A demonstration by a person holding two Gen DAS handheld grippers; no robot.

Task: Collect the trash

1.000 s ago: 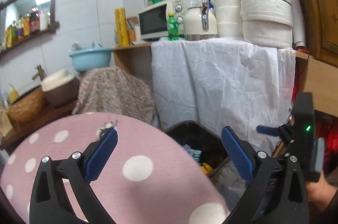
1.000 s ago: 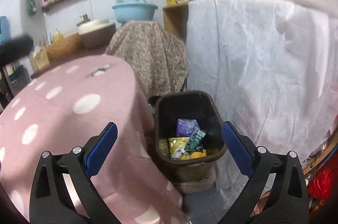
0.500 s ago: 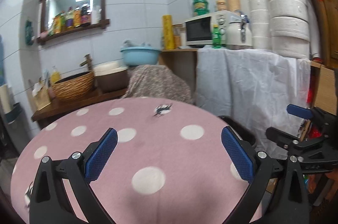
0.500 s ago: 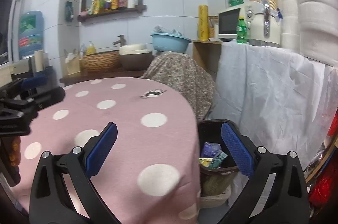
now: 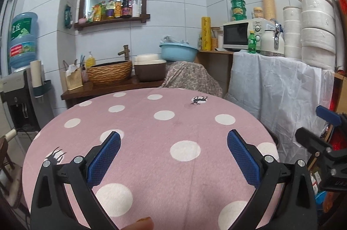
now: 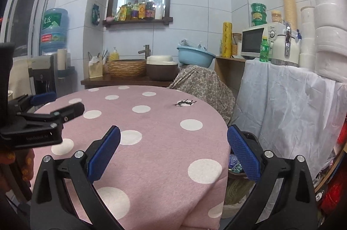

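Note:
My left gripper is open and empty over the round table with the pink polka-dot cloth. My right gripper is open and empty over the table's right edge. The dark trash bin stands on the floor just right of the table, mostly hidden behind the right fingertip; some wrappers show inside. Its rim shows in the left wrist view. The right gripper also shows at the right of the left wrist view, and the left gripper at the left of the right wrist view.
A counter draped in white cloth holds a microwave, a green bottle and stacked white rolls. Behind the table are a wicker basket, a blue basin, a flower-cloth-covered object and a water dispenser.
Both grippers rose and swung left, away from the trash bin, and now look level across the tabletop. Both stayed open and empty.

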